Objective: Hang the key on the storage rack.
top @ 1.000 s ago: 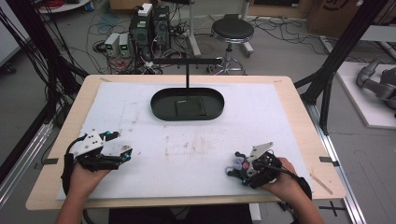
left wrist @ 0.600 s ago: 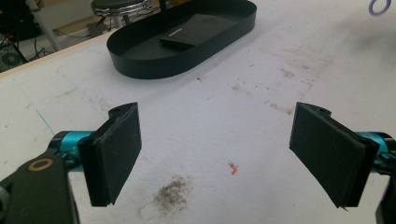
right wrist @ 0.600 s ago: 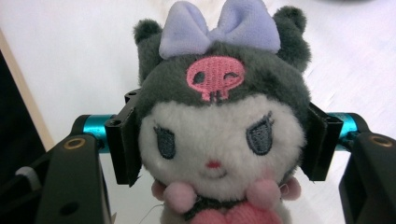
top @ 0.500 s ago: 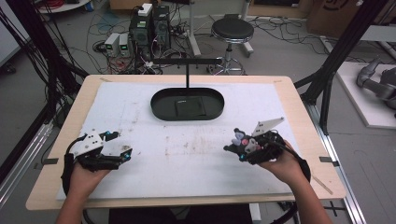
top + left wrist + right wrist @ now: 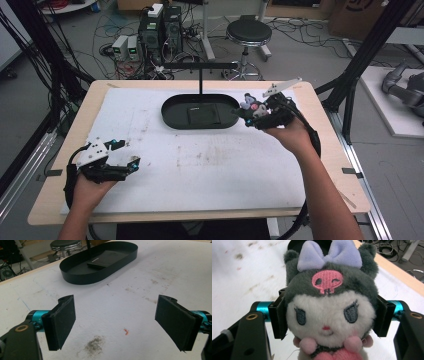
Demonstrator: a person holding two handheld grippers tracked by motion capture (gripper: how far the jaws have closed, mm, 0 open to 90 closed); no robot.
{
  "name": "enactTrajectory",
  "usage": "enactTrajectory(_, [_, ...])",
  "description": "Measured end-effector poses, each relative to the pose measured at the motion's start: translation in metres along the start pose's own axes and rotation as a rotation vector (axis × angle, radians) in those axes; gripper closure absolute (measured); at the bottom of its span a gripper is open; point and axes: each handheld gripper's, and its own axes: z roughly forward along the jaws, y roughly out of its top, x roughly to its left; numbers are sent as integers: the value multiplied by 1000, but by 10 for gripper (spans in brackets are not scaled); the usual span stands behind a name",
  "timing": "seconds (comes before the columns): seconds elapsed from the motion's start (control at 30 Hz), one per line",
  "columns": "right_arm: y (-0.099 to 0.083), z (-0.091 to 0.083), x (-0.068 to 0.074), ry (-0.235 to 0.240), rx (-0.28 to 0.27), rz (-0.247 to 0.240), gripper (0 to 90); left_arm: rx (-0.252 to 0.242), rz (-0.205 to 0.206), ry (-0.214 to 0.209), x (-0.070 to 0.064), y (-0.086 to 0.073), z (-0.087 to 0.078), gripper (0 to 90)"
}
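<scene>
A small plush doll with a grey hood, a lilac bow and a pink skull patch sits between the jaws of my right gripper, which is shut on its head. In the high view that right gripper holds the plush doll in the air at the right end of a black oval tray. A flat black pad lies inside the black oval tray. My left gripper rests near the table's front left, open and empty, its pads wide apart over the white mat.
A black T-shaped stand rises behind the tray. The white mat is stained in the middle and covers most of the wooden table. Beyond the table are a stool, computers and cables on the floor.
My right gripper has carried the plush doll from the front right of the table up and forward to the tray's right end. The left gripper has stayed in place.
</scene>
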Motion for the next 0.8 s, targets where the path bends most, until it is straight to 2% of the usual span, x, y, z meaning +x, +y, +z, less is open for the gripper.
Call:
enactTrajectory(0.07, [14,10,-8,-8,14,16,302,-1,2,-1,-1,1,0,168])
enactTrajectory(0.1, [14,10,-8,-8,14,16,302,-1,2,-1,-1,1,0,168])
enactTrajectory(0.13, [22,15,-14,-3,14,31,301,0,4,-1,0,1,0,168])
enactTrajectory(0.33, [44,26,-24,-6,-4,53,301,2,-1,0,1,0,0,168])
enactTrajectory(0.8, [73,47,-44,-57,10,99,299,7,4,-11,0,0,2,167])
